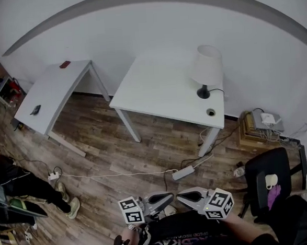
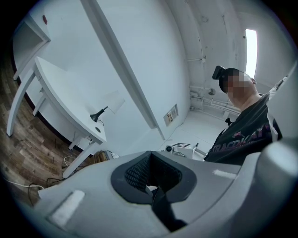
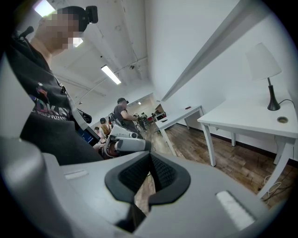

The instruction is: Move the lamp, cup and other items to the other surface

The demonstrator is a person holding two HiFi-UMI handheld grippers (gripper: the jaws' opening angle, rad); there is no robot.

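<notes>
Far left: the left table [image 1: 51,90], with only a small dark item [image 1: 35,110] and a red item [image 1: 64,64] on top, so likely the receiving surface. Bottom centre, tucked close to the body: left gripper [image 1: 166,197], clenched on nothing, and beside it the right gripper [image 1: 184,196], likewise squeezed together and empty. Further right: the right table [image 1: 156,87], with the lamp [image 1: 206,68] upright near its back right corner. Far right: a black chair [image 1: 274,163] holding what looks like a pale cup [image 1: 271,181] (too small to be sure). Well apart from both tables, nothing picked up, so seemingly the very start. Next, probably: stepping up to the right table, spreading one pair of jaws, closing on the lamp's thin stem while keeping it upright.
</notes>
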